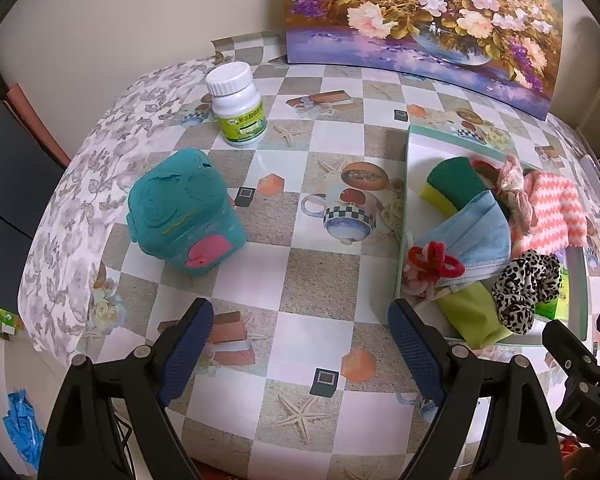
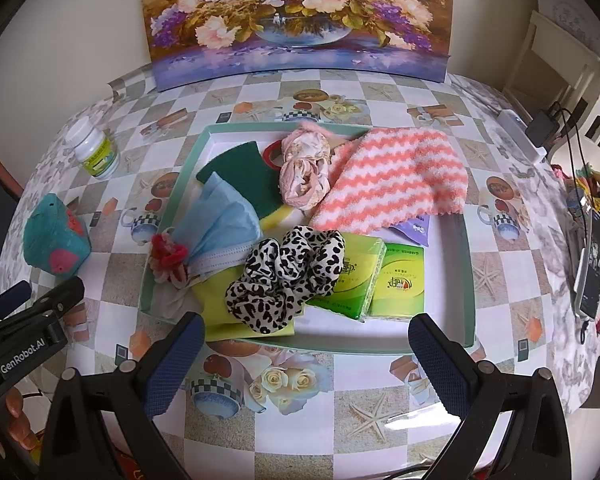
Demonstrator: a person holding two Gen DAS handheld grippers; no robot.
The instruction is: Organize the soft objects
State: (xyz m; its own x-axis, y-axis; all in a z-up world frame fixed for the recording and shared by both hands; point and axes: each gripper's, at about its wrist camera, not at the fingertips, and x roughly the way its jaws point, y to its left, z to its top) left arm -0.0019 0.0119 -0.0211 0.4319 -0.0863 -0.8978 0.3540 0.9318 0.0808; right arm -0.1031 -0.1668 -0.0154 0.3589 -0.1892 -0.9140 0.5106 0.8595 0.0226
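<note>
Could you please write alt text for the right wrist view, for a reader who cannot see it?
A shallow green-rimmed tray on a checked tablecloth holds soft items: a leopard-print scrunchie, a pink-and-white striped cloth, a blue face mask and two green tissue packs. The right gripper, jaws open and empty, hovers at the tray's near edge.

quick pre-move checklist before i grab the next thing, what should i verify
1. Left gripper open, nothing held: ok.
2. Right gripper open, nothing held: ok.
3. Tray flat on table: ok.
4. Soft items in tray, leopard scrunchie, striped cloth, face mask: ok.
5. Teal container and pill bottle outside tray: whether they count as soft, cannot tell.
</note>
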